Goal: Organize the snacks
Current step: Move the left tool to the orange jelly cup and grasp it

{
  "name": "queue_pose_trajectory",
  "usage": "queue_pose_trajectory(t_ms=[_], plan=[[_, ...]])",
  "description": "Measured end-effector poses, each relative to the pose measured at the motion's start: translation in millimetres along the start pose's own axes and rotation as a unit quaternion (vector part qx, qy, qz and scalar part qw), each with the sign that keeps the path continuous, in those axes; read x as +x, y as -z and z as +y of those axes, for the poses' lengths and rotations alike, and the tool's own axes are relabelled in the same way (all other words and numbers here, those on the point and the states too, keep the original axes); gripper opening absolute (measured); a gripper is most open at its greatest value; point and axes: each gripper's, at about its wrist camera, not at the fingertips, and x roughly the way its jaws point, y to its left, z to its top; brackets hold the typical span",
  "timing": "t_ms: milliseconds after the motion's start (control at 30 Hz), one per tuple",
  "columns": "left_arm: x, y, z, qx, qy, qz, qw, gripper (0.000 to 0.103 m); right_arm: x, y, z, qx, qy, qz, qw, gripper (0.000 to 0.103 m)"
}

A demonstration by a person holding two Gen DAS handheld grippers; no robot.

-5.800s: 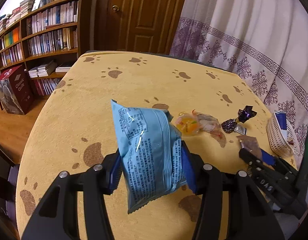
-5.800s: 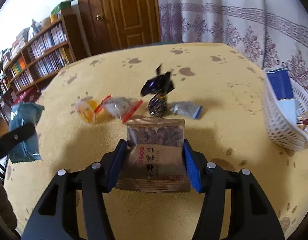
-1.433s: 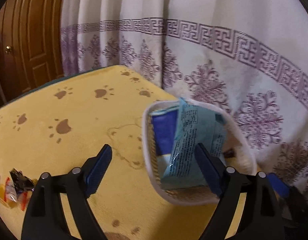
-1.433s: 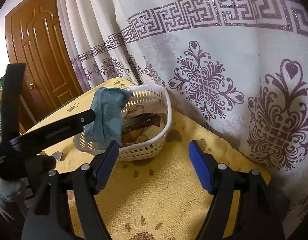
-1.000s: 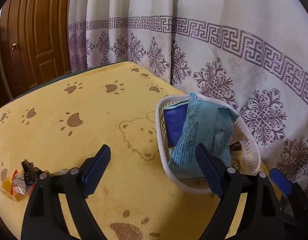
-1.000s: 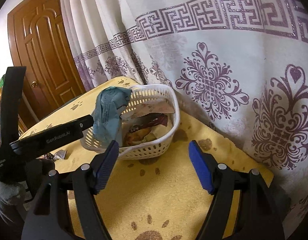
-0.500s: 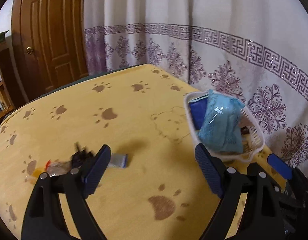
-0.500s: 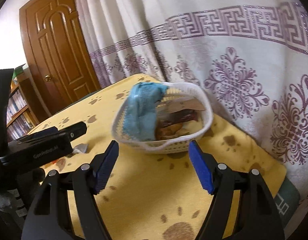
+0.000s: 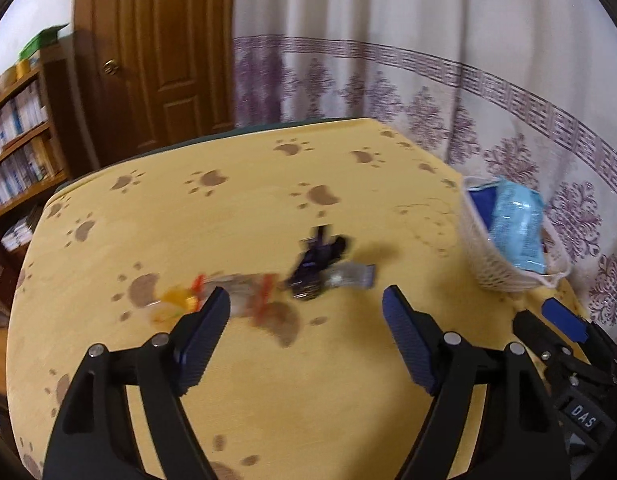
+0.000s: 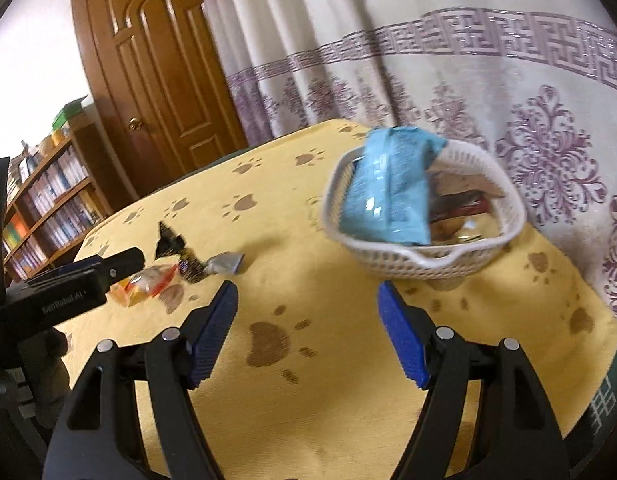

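Several snacks already lie in the basket (image 10: 424, 258) at the bench's (image 9: 244, 360) curtain side, the blue bag (image 10: 388, 192) leaning on top, with darker packets under it. Four or so small sweets (image 9: 304, 276) remain loose mid-bench: dark wrappers, a grey sachet, orange and red pieces, blurred. Left gripper (image 9: 306, 332): jaws wide, just been closing a little, nothing between them. Right gripper (image 10: 308, 328): jaws wide, empty. Around: door, bookshelf, curtain. Nothing blocks the sweets.
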Motion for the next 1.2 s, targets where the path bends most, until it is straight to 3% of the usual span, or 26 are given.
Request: queue_pose_trajectory(t_ms=[467,667,800,900,1200], plan=[[31,26,96,-0.096,-0.073,0.044,0.9917,0.062,26,15,31,-0.026,-0.026,0.05,0.998,0.074],[45,26,103,-0.117,-0.046,0.044,0.9911,0.061,34,17,39,-0.034,-0.027,0.058,0.997,0.074],[54,24,104,-0.118,-0.049,0.045,0.9908,0.061,39,18,42,-0.036,-0.028,0.063,0.997,0.074],[61,25,108,-0.126,-0.025,0.052,0.9903,0.049,42,19,45,-0.04,-0.03,0.066,0.997,0.074],[44,35,116,-0.144,-0.008,0.036,0.9889,0.047,55,10,59,-0.05,-0.051,0.074,0.995,0.074]])
